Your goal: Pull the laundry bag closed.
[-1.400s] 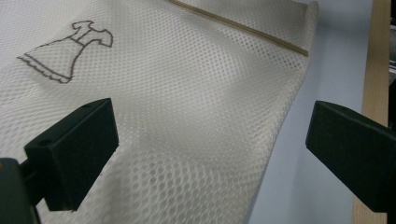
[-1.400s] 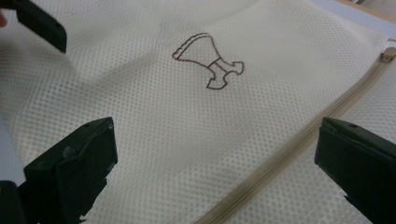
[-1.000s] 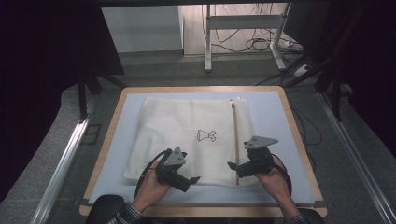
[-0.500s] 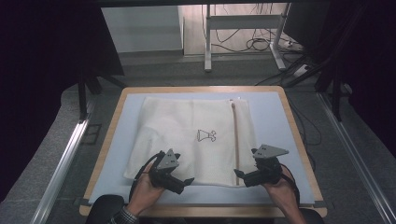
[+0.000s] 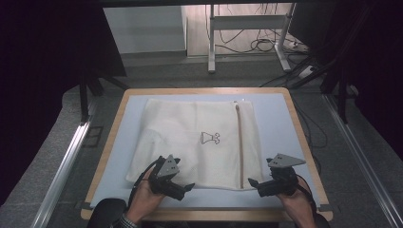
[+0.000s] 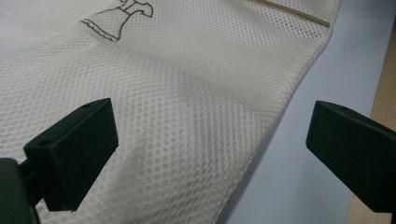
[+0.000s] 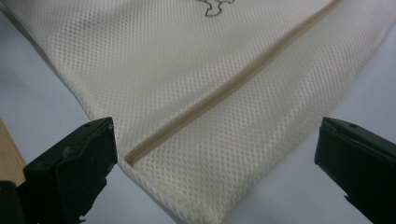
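Two grippers poised at my mesh bag's [image 5: 199, 142] near edge
Left gripper [image 6: 210, 154] and right gripper [image 7: 215, 163] both have fingers spread wide, grasping nothing, above the tabletop [image 5: 280, 118]

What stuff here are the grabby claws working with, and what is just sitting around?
In the job:
mesh laundry bag
its zip
left gripper, jaws open at the bag's near edge
right gripper, jaws open by the zip's end

Just about:
table
cables on the floor

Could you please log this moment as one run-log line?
left gripper: open, at mesh bag near edge | right gripper: open, at zipper end | bag flat on table
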The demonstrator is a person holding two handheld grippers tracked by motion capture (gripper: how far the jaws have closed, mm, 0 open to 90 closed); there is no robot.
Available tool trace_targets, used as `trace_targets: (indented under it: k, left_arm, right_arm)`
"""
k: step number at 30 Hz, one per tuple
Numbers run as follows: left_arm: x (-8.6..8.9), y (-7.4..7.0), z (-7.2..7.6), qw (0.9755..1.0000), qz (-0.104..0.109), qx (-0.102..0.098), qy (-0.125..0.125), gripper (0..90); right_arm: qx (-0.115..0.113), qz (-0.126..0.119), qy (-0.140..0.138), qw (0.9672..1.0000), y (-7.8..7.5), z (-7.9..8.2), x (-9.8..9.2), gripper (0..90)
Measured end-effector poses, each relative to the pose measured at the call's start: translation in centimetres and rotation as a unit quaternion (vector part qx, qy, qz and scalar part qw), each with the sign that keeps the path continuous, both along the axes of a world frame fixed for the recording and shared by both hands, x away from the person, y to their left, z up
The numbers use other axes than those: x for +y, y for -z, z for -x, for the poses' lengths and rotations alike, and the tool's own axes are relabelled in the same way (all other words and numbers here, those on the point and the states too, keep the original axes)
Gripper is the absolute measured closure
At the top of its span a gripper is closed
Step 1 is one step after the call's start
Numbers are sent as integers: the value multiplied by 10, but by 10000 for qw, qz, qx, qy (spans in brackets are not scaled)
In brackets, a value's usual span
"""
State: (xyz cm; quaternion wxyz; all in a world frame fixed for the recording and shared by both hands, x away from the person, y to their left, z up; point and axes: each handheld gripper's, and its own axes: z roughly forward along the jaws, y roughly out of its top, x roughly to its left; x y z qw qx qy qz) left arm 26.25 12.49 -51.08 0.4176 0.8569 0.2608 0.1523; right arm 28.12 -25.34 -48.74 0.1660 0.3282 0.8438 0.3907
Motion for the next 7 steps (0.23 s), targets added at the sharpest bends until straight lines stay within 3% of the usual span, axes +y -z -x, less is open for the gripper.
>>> trace_targets:
  k: [7]
  left_arm:
    - [-5, 0, 3, 9999, -79, -115, 62, 18]
  right_arm:
    - [87, 235, -15, 9997, 4, 3, -2, 0]
